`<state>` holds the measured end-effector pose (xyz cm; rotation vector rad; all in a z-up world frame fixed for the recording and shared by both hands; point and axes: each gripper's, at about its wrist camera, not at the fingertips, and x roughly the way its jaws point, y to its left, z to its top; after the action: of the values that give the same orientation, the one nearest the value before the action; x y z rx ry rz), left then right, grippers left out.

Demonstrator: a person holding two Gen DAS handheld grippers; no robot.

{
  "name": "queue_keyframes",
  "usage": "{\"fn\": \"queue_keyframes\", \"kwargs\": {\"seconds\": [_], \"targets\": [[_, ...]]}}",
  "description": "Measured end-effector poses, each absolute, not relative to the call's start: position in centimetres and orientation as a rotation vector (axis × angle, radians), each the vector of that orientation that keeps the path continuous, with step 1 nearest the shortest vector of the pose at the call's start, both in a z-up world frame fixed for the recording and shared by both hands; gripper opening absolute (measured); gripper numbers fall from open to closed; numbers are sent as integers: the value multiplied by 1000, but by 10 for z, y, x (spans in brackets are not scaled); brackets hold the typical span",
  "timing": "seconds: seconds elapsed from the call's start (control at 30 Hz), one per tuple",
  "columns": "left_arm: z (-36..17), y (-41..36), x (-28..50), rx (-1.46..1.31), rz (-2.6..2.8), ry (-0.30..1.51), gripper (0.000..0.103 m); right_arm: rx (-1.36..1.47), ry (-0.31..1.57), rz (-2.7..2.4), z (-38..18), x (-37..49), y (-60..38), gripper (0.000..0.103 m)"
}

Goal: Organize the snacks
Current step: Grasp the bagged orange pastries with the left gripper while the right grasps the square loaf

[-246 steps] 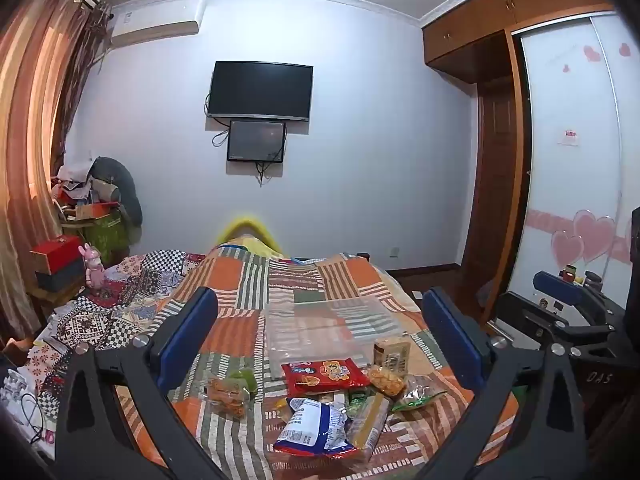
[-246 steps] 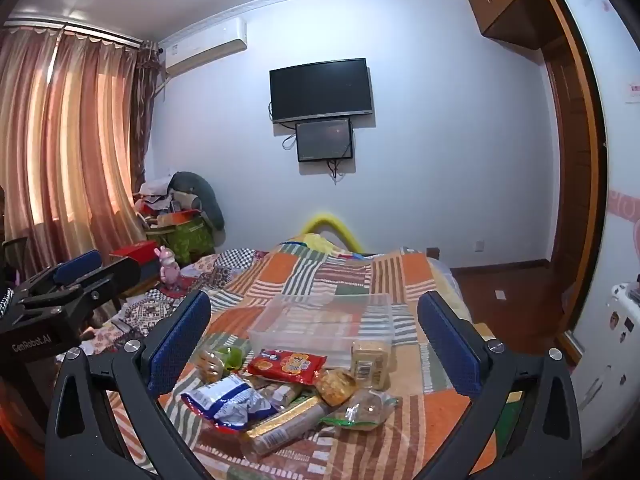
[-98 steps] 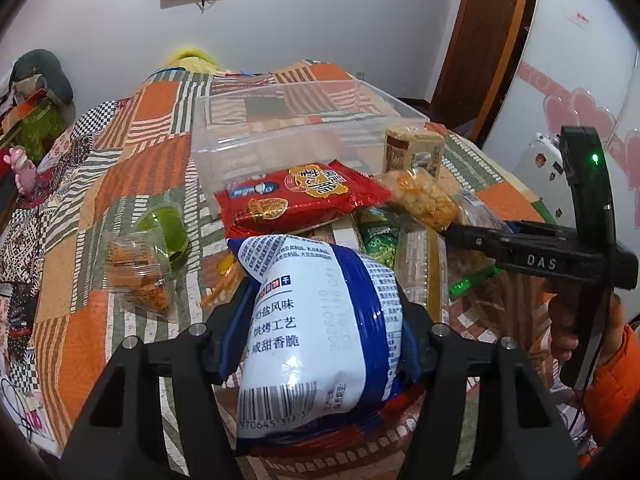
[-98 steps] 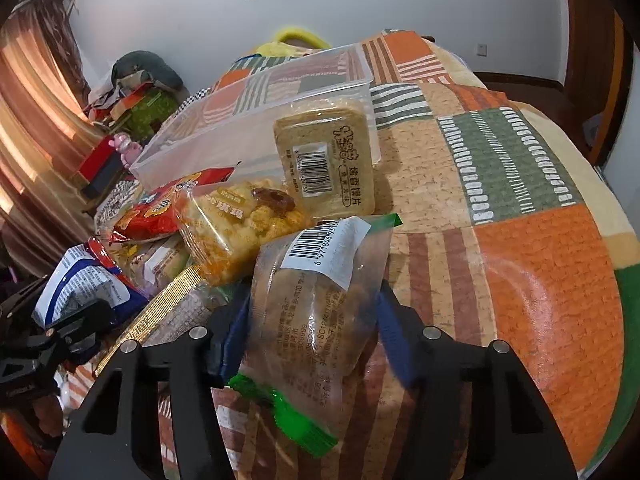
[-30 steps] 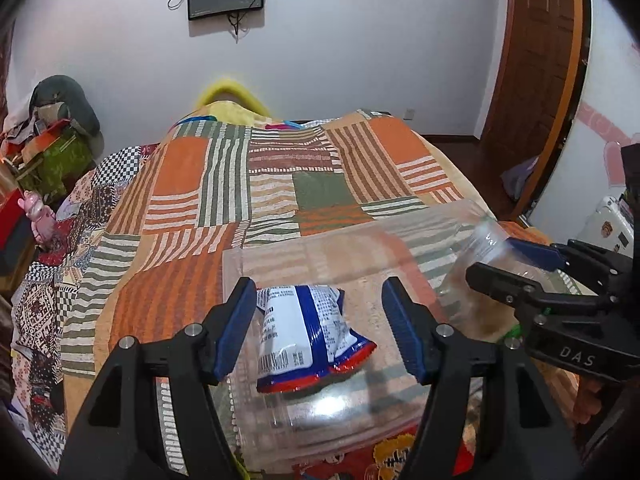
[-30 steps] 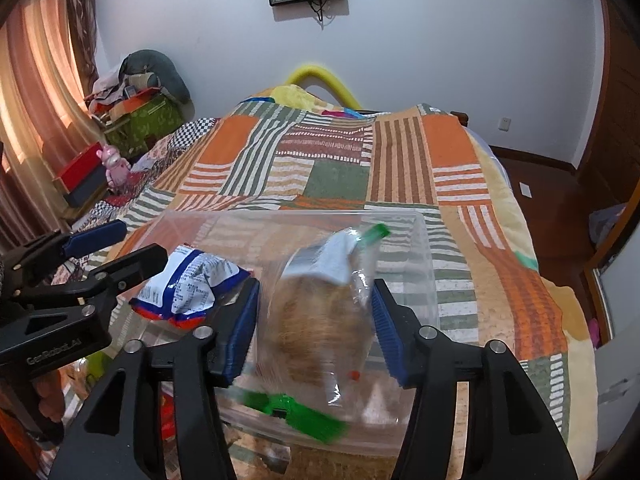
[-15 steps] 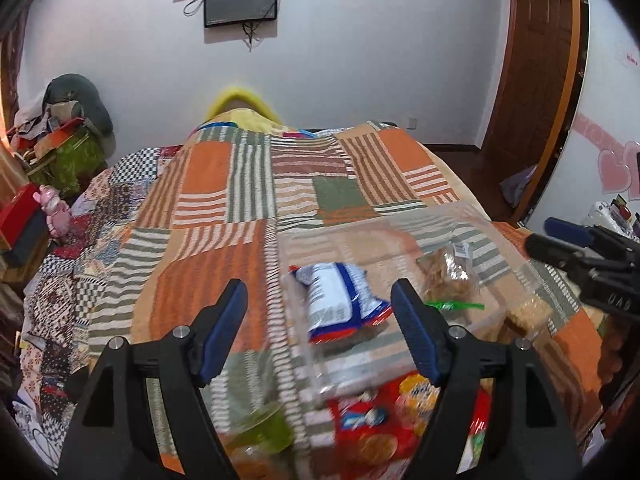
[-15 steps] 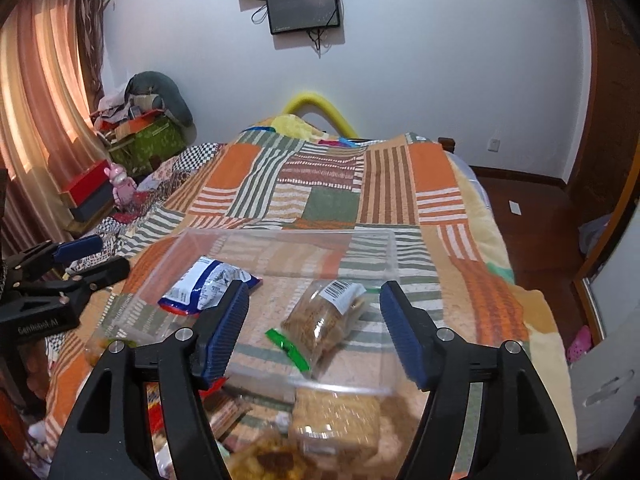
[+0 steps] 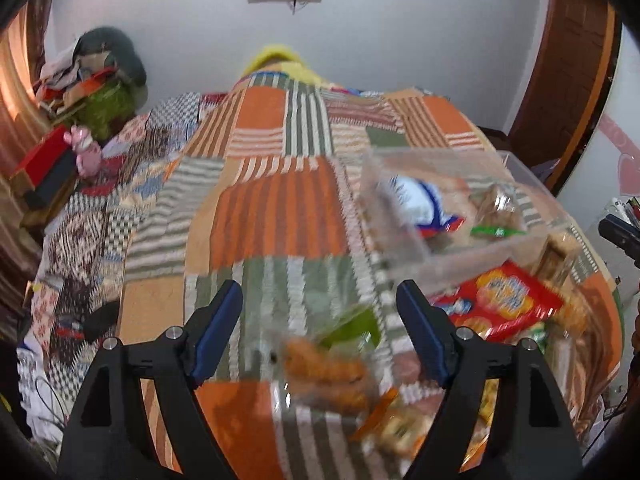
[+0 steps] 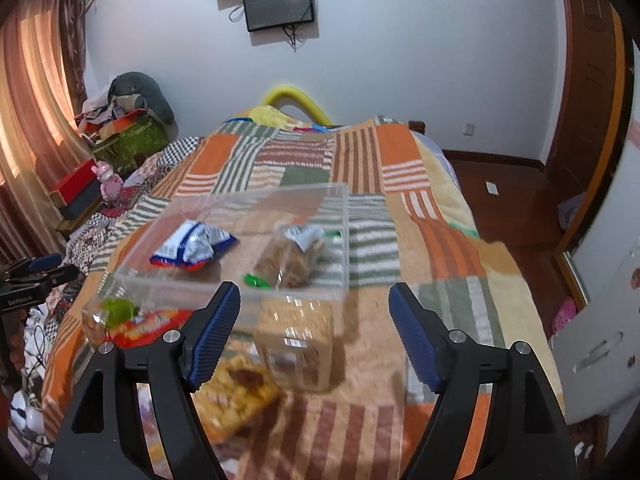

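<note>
Both pairs of jaws are standing spread wide and gripping nothing: the left gripper (image 9: 320,324) is hovering over a clear packet of orange snacks (image 9: 326,368) with a green packet (image 9: 352,322) just behind it, while the right gripper (image 10: 314,322) is hanging above a tan cracker pack (image 10: 298,346) and a yellow snack bag (image 10: 240,396). Only the right wrist view is showing the clear plastic bin (image 10: 224,288) whole, its long axis running left to right across the patchwork bedspread (image 10: 400,168); the left wrist view is catching it blurred and off to the right. Inside, a blue-and-white chip bag (image 10: 192,246) is lying toward the left end and a clear bag of brown snacks (image 10: 290,258) toward the right, its green strip pointing at the near wall. A red biscuit packet (image 9: 500,306) is lying just outside that wall. Nothing is standing between either gripper and the packets below it.
</note>
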<state>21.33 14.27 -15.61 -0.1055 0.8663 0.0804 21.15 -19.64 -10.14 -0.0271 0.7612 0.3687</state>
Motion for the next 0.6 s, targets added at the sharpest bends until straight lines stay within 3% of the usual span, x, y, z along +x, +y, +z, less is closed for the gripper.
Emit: {"fn": "queue_keyframes", "kwargs": {"seconds": [0.6], "targets": [[-233,137,201,-210,-8,1014,82,-49,877,366,-147,211,-176,80]]}}
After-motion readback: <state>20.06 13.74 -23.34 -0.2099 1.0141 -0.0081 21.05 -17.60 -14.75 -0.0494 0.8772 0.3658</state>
